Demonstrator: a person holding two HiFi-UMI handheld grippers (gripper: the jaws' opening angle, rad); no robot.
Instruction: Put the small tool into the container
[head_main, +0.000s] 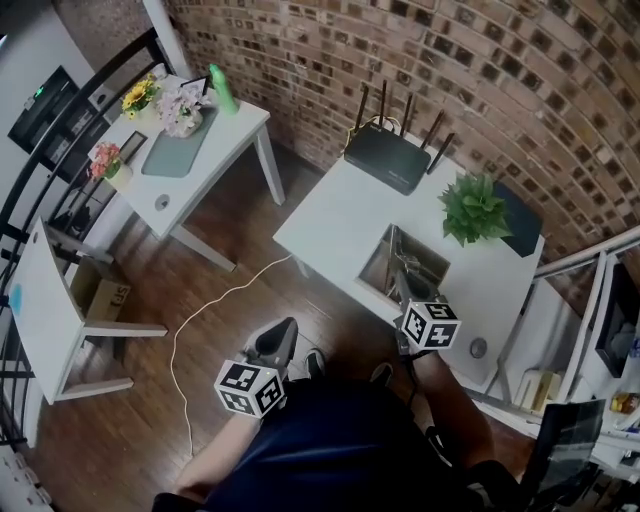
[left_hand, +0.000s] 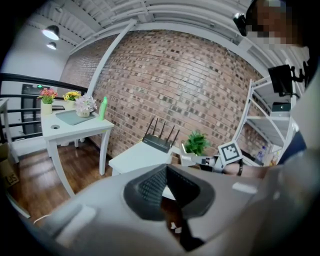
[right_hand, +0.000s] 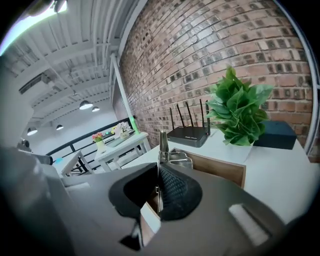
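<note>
My right gripper (right_hand: 159, 167) is shut on a small shiny metal tool (right_hand: 163, 145), whose thin blade sticks out past the fingertips. The tool hangs over the near wall of an open wooden container (right_hand: 220, 170) on the white table (right_hand: 280, 175). In the head view the right gripper (head_main: 408, 290) sits at the container's (head_main: 375, 265) front edge, with the tool (head_main: 401, 258) over its inside. My left gripper (head_main: 283, 328) hangs low over the wooden floor, left of the table. In its own view the left gripper (left_hand: 165, 169) is shut with nothing between the pads.
On the white table (head_main: 330, 225) stand a black router (head_main: 388, 157), a green potted plant (head_main: 473, 207) and a dark flat box (head_main: 520, 225). A second white table (head_main: 190, 150) holds flowers and a green bottle (head_main: 222, 88). A white cable (head_main: 215, 300) lies on the floor. Shelving (head_main: 590, 300) stands at the right.
</note>
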